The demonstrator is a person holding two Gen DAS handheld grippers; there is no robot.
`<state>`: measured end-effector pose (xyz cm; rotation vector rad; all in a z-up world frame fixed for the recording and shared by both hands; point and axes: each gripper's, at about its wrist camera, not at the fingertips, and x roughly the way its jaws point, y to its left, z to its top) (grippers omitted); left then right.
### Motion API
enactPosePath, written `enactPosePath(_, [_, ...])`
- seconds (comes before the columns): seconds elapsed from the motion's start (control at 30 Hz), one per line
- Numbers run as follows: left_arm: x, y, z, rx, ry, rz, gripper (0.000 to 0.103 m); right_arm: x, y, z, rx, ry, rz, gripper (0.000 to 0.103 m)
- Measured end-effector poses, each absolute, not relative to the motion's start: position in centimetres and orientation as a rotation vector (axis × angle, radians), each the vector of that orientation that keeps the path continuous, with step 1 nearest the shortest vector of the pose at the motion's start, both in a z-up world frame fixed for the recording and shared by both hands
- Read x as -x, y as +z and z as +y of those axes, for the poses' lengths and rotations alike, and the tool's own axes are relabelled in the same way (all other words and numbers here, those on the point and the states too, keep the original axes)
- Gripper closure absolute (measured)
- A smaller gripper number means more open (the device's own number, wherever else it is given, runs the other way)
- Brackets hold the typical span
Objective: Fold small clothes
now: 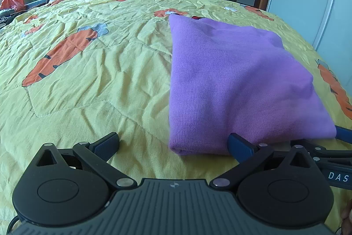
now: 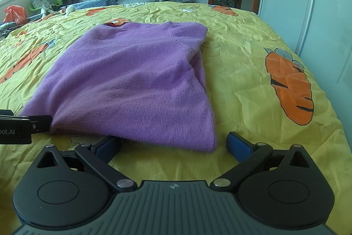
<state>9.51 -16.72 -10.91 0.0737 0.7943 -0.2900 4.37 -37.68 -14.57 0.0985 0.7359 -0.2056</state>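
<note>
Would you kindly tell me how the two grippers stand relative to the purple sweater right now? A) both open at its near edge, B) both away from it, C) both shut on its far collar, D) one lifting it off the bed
A: the left gripper and right gripper both have fingers spread wide at the near edge of the folded purple sweater, which lies flat on the yellow carrot-print quilt.

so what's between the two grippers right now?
The near hem of the folded purple sweater. In the right wrist view it spans from the left gripper at its left corner to the right gripper, both open on the carrot-print quilt.
</note>
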Motion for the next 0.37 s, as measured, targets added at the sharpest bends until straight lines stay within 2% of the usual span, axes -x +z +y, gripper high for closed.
enactPosePath(0.37, [-9.61,-10.88,-16.72,-0.077,-0.294,0.799,0.000,-4.34,-14.59,-37.67,-0.099,-0.206,0.736,0.000])
